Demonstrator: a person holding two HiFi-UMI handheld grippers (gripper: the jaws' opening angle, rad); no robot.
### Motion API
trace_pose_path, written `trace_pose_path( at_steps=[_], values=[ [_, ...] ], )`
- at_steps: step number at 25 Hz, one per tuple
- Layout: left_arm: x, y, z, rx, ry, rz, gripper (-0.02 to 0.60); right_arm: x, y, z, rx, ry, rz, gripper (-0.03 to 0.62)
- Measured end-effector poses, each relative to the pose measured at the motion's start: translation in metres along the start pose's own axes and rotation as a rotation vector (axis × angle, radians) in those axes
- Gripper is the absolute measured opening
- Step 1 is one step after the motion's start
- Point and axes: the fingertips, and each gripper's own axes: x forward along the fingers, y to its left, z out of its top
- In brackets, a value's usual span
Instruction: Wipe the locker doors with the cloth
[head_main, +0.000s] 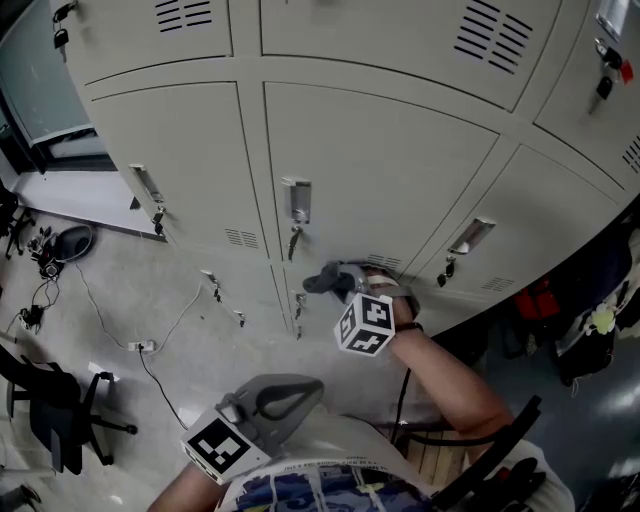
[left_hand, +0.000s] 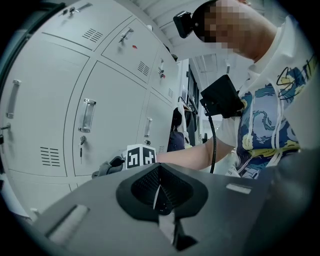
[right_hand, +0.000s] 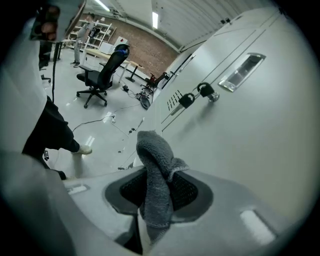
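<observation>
A grey cloth (right_hand: 156, 172) is pinched between the jaws of my right gripper (right_hand: 155, 200), its free end sticking up past them. In the head view this right gripper (head_main: 336, 282) holds the cloth (head_main: 326, 280) against the lower part of the middle beige locker door (head_main: 370, 170), just under its handle and key (head_main: 294, 222). The door surface (right_hand: 260, 130) fills the right of the right gripper view. My left gripper (head_main: 300, 392) hangs low near the person's body, shut with nothing in it. Its own view shows the closed left gripper (left_hand: 159, 192) and the right gripper's marker cube (left_hand: 140, 156).
Neighbouring locker doors carry handles, vents and hanging padlocks (right_hand: 187, 100). A black office chair (head_main: 58, 418) and cables with a power strip (head_main: 143, 346) lie on the floor at left. Bags and clothes (head_main: 585, 325) sit at the right. Another chair (right_hand: 100, 75) stands far off.
</observation>
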Motion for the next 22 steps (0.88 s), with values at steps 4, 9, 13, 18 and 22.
trace_pose_path(
  at_steps=[4,9,13,18,22],
  values=[
    [-0.005,0.008,0.001,0.015,0.011,-0.022,0.003,-0.01,0.0,0.005,0.015,-0.024,0.024,0.112],
    [-0.017,0.021,0.011,0.041,0.016,-0.072,0.003,-0.075,-0.034,0.044,0.032,-0.094,-0.057,0.112],
    [-0.019,0.024,0.014,0.052,0.021,-0.128,0.003,-0.152,-0.089,0.098,0.011,-0.195,-0.213,0.114],
    [-0.018,0.025,0.019,0.065,0.015,-0.185,0.003,-0.225,-0.152,0.152,-0.047,-0.27,-0.421,0.114],
    [-0.022,0.029,0.021,0.075,0.01,-0.198,0.003,-0.252,-0.187,0.182,-0.104,-0.29,-0.541,0.114]
  ],
)
